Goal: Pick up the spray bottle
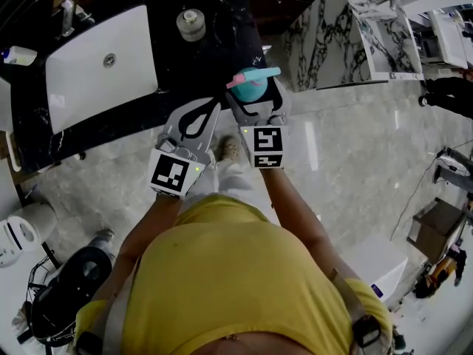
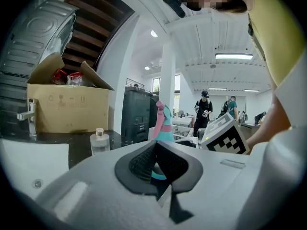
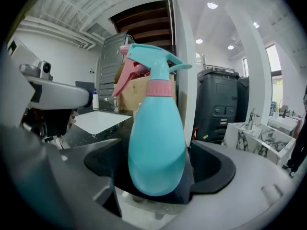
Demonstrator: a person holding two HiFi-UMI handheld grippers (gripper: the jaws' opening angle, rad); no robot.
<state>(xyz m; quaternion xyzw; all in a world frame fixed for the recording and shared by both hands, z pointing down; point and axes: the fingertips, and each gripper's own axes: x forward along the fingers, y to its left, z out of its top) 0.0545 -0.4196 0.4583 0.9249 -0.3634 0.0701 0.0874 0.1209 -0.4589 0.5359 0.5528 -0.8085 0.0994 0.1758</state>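
Right gripper [image 1: 255,100]: fingers spread wide. The spray bottle [image 3: 156,143] is upright between them, and the left finger is visibly clear of its teal body. Bottle position: front edge of the black speckled tabletop [image 1: 214,43], right of the white sink basin [image 1: 100,69].

Left gripper [image 1: 215,102]: fingers closed together and empty, just beside the bottle.

A small glass jar [image 1: 191,24] stands behind the basin, and an open cardboard box [image 2: 67,107] sits on the tabletop's far side. The floor [image 1: 355,146] is pale glossy marble tile. A marble-patterned cabinet [image 1: 332,35] stands to the right. The ceiling is white with strip lights.
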